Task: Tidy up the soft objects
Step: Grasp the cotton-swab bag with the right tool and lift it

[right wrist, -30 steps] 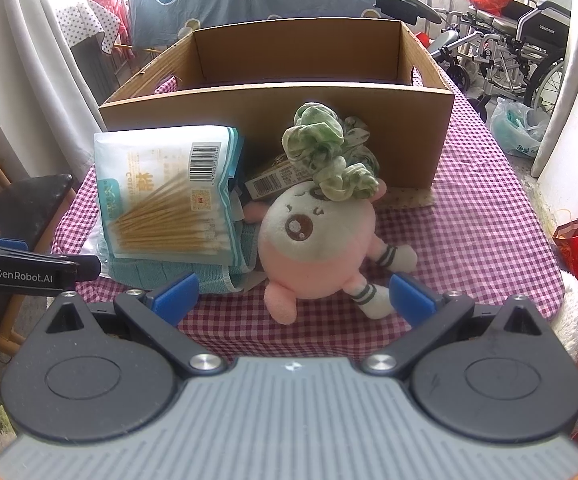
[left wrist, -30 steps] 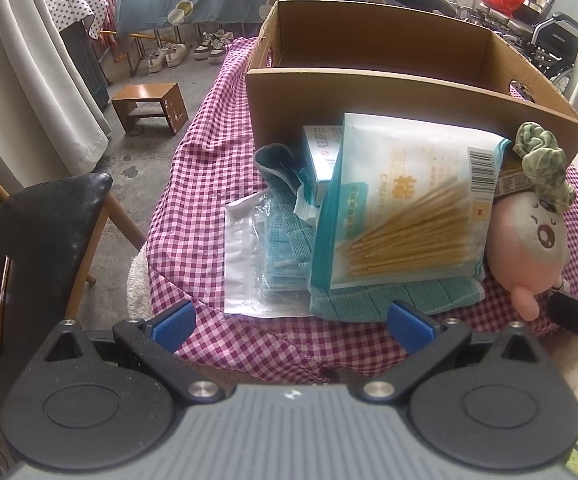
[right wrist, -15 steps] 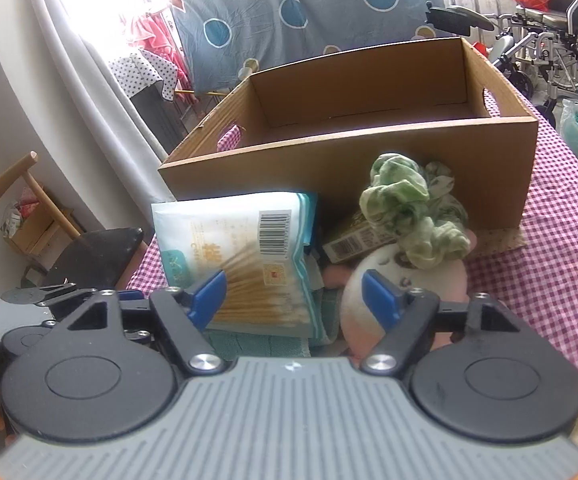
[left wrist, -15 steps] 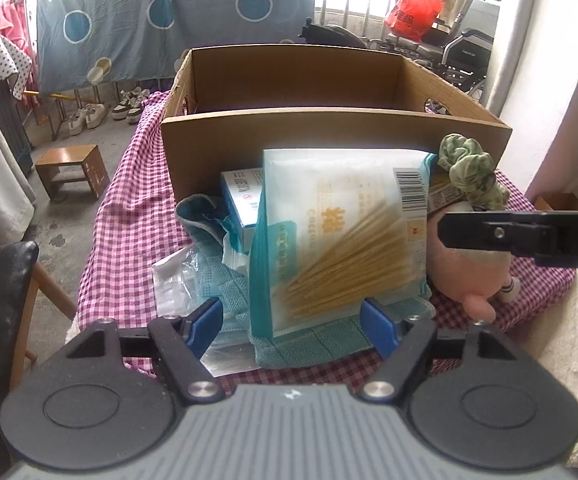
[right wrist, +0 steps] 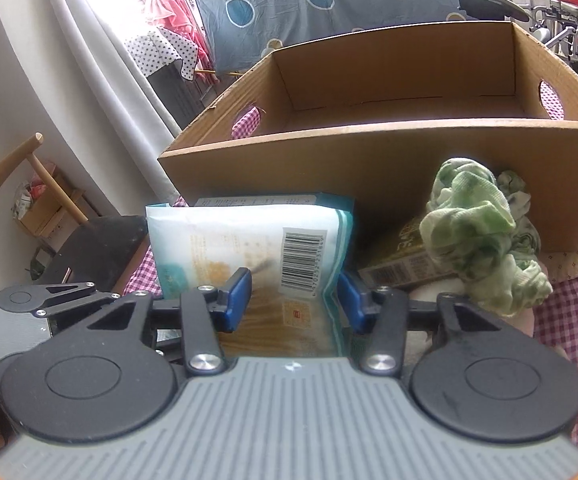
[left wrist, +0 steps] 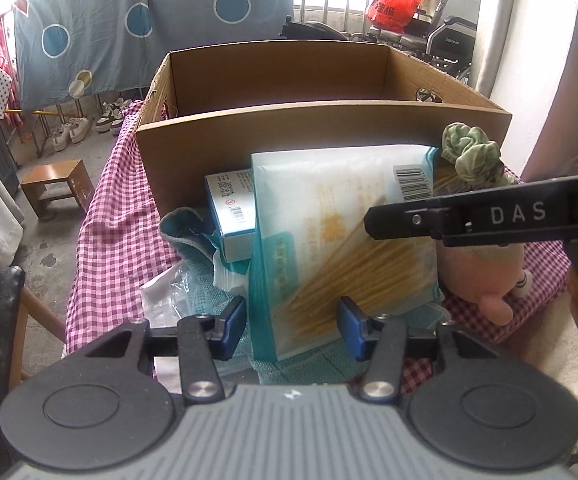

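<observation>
1. Left wrist view: the left gripper [left wrist: 291, 326] sits at the near lower corner of the cotton swab bag [left wrist: 341, 236]. Its jaws have just been closing and stand half apart, with the bag's corner between them. Whether the pads press on the film cannot be told.
2. Right wrist view: the right gripper [right wrist: 295, 300] straddles the barcode edge of the same bag [right wrist: 249, 248]. Its jaws have also just been closing; pad contact with the film cannot be told here either.
3. Position of the bag: it leans on the front wall of the cardboard box [left wrist: 329, 128], ahead of both grippers, and rests on a teal cloth [left wrist: 317, 364].
4. Neighbouring items: a blue-and-white carton [left wrist: 231, 220] stands just left of the bag; a pink plush toy [left wrist: 485, 276] and a green scrunchie [right wrist: 481, 236] lie to its right.
5. Handling estimate: the bag is likely light, with slick film that crumples and sags. The swab sticks inside probably stiffen the middle only.
6. Recommended hold: grip the flat sealed margins at opposite edges, not the bulging middle, so the film does not slide.
7. Caution: excess clamping may bend the sticks. The box appears empty and ready to receive the bag.
</observation>
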`<state>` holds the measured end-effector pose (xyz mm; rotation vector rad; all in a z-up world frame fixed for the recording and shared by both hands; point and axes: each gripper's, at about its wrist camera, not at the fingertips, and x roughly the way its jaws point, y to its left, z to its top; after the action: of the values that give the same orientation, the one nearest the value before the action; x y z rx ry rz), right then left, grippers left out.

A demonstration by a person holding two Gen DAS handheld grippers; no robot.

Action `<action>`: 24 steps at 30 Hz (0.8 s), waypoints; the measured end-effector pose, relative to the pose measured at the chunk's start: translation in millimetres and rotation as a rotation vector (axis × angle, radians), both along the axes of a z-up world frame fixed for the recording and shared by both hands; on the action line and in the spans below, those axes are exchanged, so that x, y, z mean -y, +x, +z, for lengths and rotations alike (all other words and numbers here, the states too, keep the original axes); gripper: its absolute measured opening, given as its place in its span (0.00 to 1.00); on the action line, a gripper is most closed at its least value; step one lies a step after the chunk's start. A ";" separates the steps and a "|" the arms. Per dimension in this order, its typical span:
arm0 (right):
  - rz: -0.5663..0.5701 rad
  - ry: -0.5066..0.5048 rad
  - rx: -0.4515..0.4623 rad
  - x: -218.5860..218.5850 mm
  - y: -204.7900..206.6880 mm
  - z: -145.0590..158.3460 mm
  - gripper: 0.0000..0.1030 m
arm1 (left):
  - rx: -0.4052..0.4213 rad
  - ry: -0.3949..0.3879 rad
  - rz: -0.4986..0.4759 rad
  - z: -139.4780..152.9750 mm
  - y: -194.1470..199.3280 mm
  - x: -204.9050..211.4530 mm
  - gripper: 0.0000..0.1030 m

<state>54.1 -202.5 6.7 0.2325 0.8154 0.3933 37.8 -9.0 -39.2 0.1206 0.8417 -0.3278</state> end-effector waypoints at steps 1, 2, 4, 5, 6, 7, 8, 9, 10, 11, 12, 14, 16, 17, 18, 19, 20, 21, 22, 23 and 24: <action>-0.001 -0.001 0.003 -1.6 -0.1 -0.3 0.46 | 0.002 -0.004 0.000 0.2 0.3 -0.8 0.46; -0.002 0.002 0.003 -2.0 -0.1 -0.2 0.45 | 0.005 -0.006 -0.001 0.5 -0.5 -0.8 0.44; -0.010 0.003 0.004 -1.4 -0.7 1.3 0.41 | 0.014 -0.005 -0.002 1.9 -3.1 -0.2 0.41; -0.012 0.004 0.005 0.9 -3.1 2.4 0.39 | 0.020 -0.003 0.000 3.2 -4.0 0.1 0.40; -0.013 0.004 0.008 1.2 -4.2 3.4 0.35 | 0.027 -0.002 0.000 4.6 -5.2 0.1 0.39; -0.015 0.006 0.012 1.8 -7.6 4.4 0.32 | 0.033 -0.003 0.000 6.0 -6.5 0.2 0.37; -0.014 0.012 0.013 4.0 -10.4 5.6 0.30 | 0.038 -0.005 0.001 7.5 -7.5 0.3 0.33; -0.012 0.014 0.018 4.5 -12.3 6.4 0.28 | 0.041 -0.007 -0.001 8.5 -8.4 0.7 0.33; -0.011 0.017 0.022 5.0 -14.1 7.5 0.26 | 0.045 -0.013 -0.004 10.3 -10.0 1.5 0.33; -0.011 0.020 0.029 7.1 -16.7 8.8 0.25 | 0.049 -0.017 -0.006 12.0 -11.1 2.1 0.32; -0.010 0.024 0.041 8.6 -18.8 10.8 0.23 | 0.057 -0.016 -0.007 13.9 -12.5 3.1 0.32; -0.012 0.038 0.050 12.0 -21.0 15.4 0.21 | 0.076 -0.013 -0.006 17.3 -15.4 4.6 0.29; -0.013 0.049 0.064 14.9 -25.5 22.6 0.20 | 0.081 -0.020 -0.005 22.3 -17.7 4.6 0.29; -0.011 0.055 0.074 16.3 -27.6 27.5 0.19 | 0.084 -0.026 -0.006 25.8 -19.1 4.1 0.29; -0.009 0.061 0.085 17.7 -29.4 32.8 0.19 | 0.089 -0.032 -0.007 30.3 -20.7 3.5 0.29; -0.005 0.068 0.099 19.8 -30.5 40.6 0.19 | 0.100 -0.035 -0.010 37.0 -22.8 2.8 0.29; 0.000 0.075 0.117 21.4 -31.7 50.3 0.19 | 0.114 -0.040 -0.013 44.2 -24.5 1.6 0.29; 0.007 0.081 0.133 22.9 -31.0 59.3 0.19 | 0.127 -0.045 -0.017 51.5 -25.1 0.4 0.29; 0.018 0.090 0.153 25.1 -28.9 70.4 0.19 | 0.141 -0.049 -0.021 62.0 -23.9 -1.2 0.29; 0.027 0.095 0.169 26.7 -25.8 78.9 0.19 | 0.154 -0.054 -0.025 72.6 -21.2 -3.3 0.29; 0.040 0.101 0.183 28.4 -19.7 88.5 0.18 | 0.171 -0.060 -0.027 83.4 -17.4 -5.0 0.29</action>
<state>34.4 -230.9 95.2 0.2707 0.6212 0.4869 20.4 -4.1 44.3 0.1029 0.6607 -0.3628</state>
